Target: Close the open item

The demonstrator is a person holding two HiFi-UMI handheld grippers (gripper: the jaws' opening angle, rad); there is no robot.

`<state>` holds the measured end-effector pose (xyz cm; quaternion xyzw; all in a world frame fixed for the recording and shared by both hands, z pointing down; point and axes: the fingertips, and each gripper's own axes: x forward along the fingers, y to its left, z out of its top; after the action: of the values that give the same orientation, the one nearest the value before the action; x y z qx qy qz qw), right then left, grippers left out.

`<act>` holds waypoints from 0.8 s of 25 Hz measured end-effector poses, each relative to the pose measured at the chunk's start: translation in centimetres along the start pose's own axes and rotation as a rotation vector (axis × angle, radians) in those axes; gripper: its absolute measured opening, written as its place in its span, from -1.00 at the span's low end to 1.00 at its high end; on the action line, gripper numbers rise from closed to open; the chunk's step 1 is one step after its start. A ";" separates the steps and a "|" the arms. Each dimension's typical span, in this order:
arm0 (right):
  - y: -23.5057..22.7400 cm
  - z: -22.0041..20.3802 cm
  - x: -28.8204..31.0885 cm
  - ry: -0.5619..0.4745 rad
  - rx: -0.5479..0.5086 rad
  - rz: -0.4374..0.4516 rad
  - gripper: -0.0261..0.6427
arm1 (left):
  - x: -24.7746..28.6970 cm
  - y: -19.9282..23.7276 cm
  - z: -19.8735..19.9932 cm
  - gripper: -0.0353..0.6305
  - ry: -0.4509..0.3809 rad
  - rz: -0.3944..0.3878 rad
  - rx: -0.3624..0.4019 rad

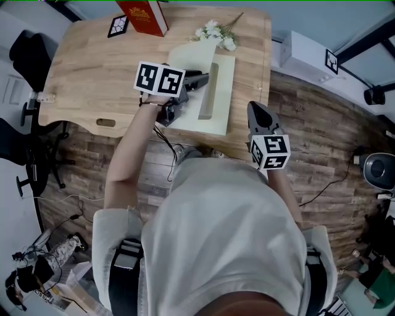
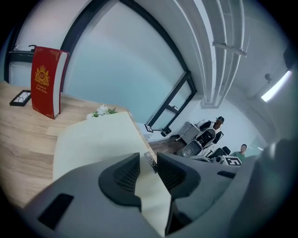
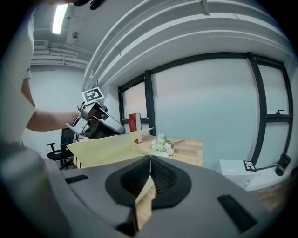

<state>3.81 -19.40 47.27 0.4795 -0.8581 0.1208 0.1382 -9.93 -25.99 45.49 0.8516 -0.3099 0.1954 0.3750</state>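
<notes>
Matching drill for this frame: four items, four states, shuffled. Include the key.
Items:
1. red hardback book
2. white flower sprig
3. cream folder cover
4. right gripper

States:
a. raised at a slant, passing between the left gripper's jaws
b. shut on a thin cream edge
c. standing upright at the far end of the wooden table
d. lying flat on the wood, beyond the folder

Pairs: 1-c, 2-d, 3-a, 4-b
</notes>
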 end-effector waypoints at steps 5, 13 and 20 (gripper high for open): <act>-0.7 -0.1 0.2 0.001 0.002 -0.006 -0.87 | 1.0 0.8 -0.3 -0.61 -0.005 0.013 -0.035; -1.3 -0.3 0.3 0.006 0.004 -0.005 -0.87 | 2.3 2.4 -1.4 -0.73 0.009 0.090 -0.015; -2.0 -0.4 0.3 0.011 0.010 -0.012 -0.87 | 3.4 3.4 -1.9 -0.79 0.004 0.139 0.024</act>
<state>5.39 -20.53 47.90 0.4848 -0.8538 0.1266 0.1413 -9.95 -27.60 50.41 0.8321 -0.3651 0.2263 0.3508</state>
